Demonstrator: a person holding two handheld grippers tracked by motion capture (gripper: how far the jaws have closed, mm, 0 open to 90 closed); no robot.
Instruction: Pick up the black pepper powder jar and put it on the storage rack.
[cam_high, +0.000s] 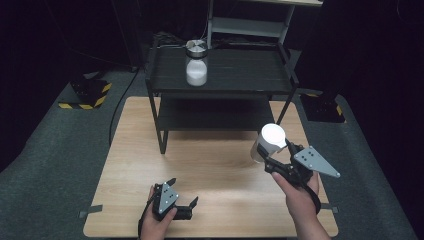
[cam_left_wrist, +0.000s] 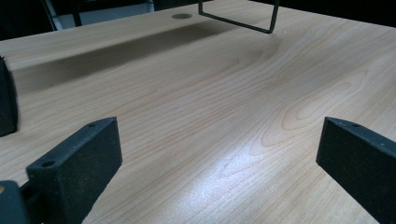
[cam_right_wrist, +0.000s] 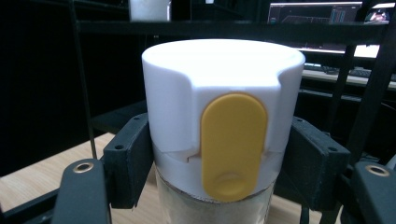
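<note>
My right gripper (cam_high: 272, 152) is shut on a shaker jar (cam_high: 267, 142) with a white cap, held above the right part of the wooden table (cam_high: 215, 165). In the right gripper view its cap (cam_right_wrist: 222, 93) bears a yellow oval tab (cam_right_wrist: 233, 144), and both black pads press on the jar just under the cap. A second jar (cam_high: 196, 63) with a metal lid and white powder stands on the top level of the black shelf (cam_high: 235, 75). My left gripper (cam_high: 184, 192) lies low at the table's front edge, jaws wide apart over bare wood (cam_left_wrist: 219, 140).
The black two-level shelf stands at the table's far side; one thin leg (cam_high: 161, 131) comes down on the wood. Dark grey floor surrounds the table. Yellow-and-black striped blocks (cam_high: 90, 95) sit on the floor left and right of the shelf.
</note>
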